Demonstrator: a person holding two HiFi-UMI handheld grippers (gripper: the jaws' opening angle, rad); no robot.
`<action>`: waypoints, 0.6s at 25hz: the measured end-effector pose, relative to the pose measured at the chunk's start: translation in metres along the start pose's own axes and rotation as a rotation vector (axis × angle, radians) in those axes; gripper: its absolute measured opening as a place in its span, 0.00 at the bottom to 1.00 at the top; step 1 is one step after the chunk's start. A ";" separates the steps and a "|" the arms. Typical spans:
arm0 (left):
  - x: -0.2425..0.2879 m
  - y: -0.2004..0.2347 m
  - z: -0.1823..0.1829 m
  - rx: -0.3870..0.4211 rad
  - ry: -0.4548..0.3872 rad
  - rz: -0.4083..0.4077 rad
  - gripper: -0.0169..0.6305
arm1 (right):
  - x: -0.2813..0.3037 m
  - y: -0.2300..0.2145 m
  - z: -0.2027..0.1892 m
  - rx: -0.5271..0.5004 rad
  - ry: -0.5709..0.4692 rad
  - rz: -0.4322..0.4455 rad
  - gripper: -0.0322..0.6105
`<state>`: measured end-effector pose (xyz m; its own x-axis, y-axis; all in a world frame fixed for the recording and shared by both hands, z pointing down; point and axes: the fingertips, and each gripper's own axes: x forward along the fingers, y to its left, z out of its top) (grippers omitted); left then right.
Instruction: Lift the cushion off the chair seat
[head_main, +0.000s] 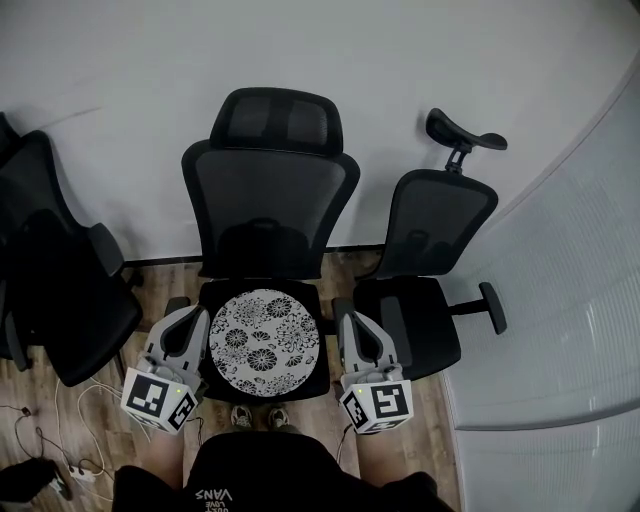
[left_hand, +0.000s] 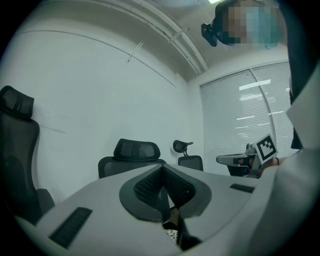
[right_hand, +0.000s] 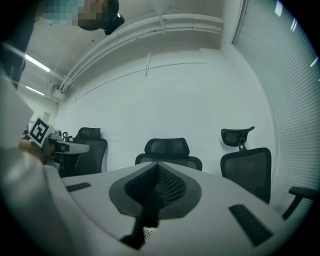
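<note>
Two grippers, one cushion, nothing lifted yet. Head view: the cushion (head_main: 264, 342) lies flat on the seat of the middle chair (head_main: 270, 200). The left gripper (head_main: 192, 320) sits just beside its left edge and the right gripper (head_main: 352, 322) just beside its right edge. Left gripper view: jaws pressed together, nothing between them, a sliver of floral print below. Right gripper view: same deal, together and empty. We reckon we're at the approach step. Next we'd need to spread the jaws and pinch the rim, then raise both sides evenly.
</note>
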<state>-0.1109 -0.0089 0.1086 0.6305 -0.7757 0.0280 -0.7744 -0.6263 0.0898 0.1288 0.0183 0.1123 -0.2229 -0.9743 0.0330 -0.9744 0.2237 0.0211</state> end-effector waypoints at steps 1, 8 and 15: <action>0.000 0.002 0.000 -0.001 0.002 -0.002 0.05 | 0.001 0.001 0.000 0.000 0.001 -0.004 0.08; 0.007 0.019 -0.006 -0.002 0.027 -0.005 0.05 | 0.016 0.007 -0.009 0.008 0.025 -0.003 0.08; 0.026 0.023 -0.027 -0.027 0.057 0.015 0.05 | 0.034 -0.006 -0.028 0.009 0.072 0.020 0.08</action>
<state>-0.1113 -0.0410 0.1387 0.6212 -0.7789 0.0864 -0.7828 -0.6114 0.1155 0.1279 -0.0156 0.1415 -0.2399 -0.9651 0.1048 -0.9701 0.2423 0.0111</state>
